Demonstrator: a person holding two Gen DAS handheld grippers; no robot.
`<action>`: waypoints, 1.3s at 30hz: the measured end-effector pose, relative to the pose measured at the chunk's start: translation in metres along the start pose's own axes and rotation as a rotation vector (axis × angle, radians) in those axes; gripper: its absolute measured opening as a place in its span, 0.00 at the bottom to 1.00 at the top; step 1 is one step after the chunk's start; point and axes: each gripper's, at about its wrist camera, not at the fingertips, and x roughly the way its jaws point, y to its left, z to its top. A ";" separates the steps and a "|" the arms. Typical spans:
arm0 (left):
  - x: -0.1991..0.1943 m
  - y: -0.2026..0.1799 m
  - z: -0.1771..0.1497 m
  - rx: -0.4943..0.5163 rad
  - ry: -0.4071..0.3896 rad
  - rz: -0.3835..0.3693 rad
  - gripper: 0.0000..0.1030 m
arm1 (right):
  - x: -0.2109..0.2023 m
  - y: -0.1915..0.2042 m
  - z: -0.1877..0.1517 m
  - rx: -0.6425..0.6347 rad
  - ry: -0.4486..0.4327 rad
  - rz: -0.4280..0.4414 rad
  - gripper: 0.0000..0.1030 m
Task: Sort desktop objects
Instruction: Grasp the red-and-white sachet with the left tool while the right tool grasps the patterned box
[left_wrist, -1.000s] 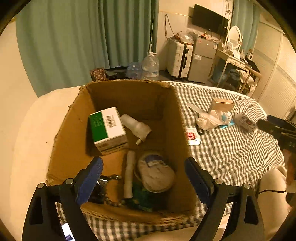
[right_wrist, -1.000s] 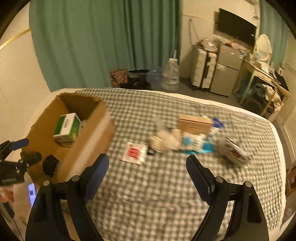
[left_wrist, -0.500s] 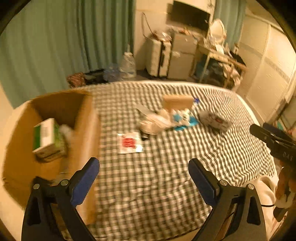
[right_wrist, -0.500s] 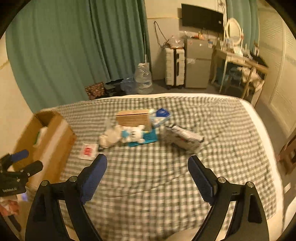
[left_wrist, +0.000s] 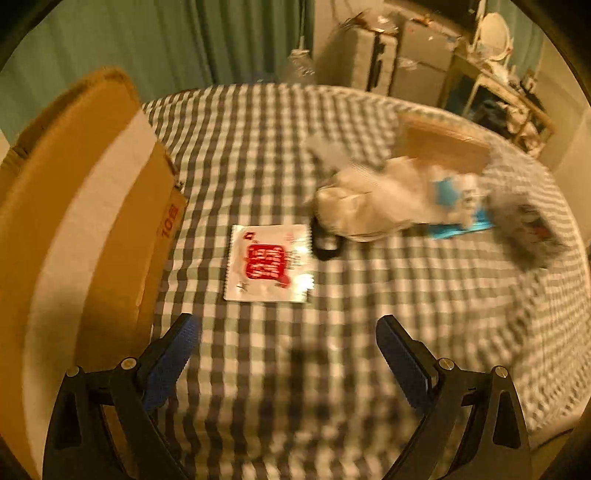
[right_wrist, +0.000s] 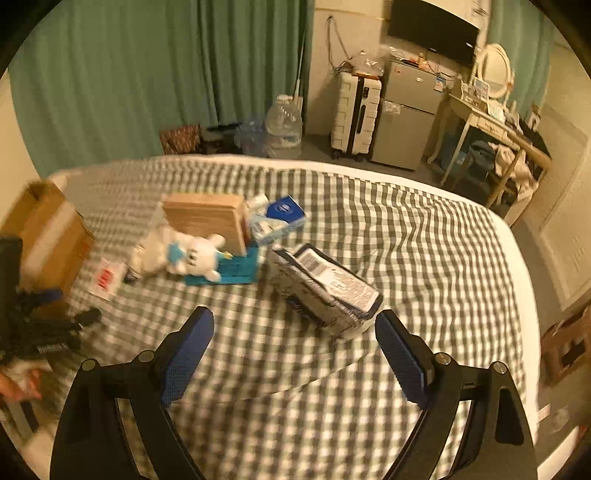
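My left gripper (left_wrist: 288, 343) is open and empty, low over the checked cloth, with a white packet with a red label (left_wrist: 269, 263) just ahead of it. The cardboard box (left_wrist: 74, 206) stands to its left. My right gripper (right_wrist: 293, 341) is open and empty; a dark printed package (right_wrist: 325, 286) lies just ahead of it. Behind that are a white plush toy (right_wrist: 181, 254), a teal flat item (right_wrist: 229, 271), a tan box (right_wrist: 207, 218) and a blue-and-white box (right_wrist: 277, 218). The left gripper shows at the far left in the right wrist view (right_wrist: 48, 325).
The checked cloth (right_wrist: 424, 240) covers a bed-like surface with its edge at the right. Beyond it are green curtains (right_wrist: 147, 81), a white suitcase (right_wrist: 354, 110), a small fridge (right_wrist: 410, 114), a water jug (right_wrist: 284, 125) and a desk (right_wrist: 491, 136).
My left gripper has swung right from above the cardboard box to the cloth near the red-label packet. My right gripper has moved right and closer to the dark package. Both stayed open.
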 end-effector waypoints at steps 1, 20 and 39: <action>0.008 0.001 0.001 -0.001 0.002 0.001 0.96 | 0.005 0.001 0.000 -0.018 0.002 -0.015 0.87; 0.047 0.033 0.001 -0.169 -0.014 -0.046 0.57 | 0.120 0.005 0.008 -0.074 0.238 -0.128 0.22; -0.069 0.021 -0.035 -0.055 -0.087 -0.152 0.28 | -0.023 0.017 -0.023 0.077 0.152 0.093 0.06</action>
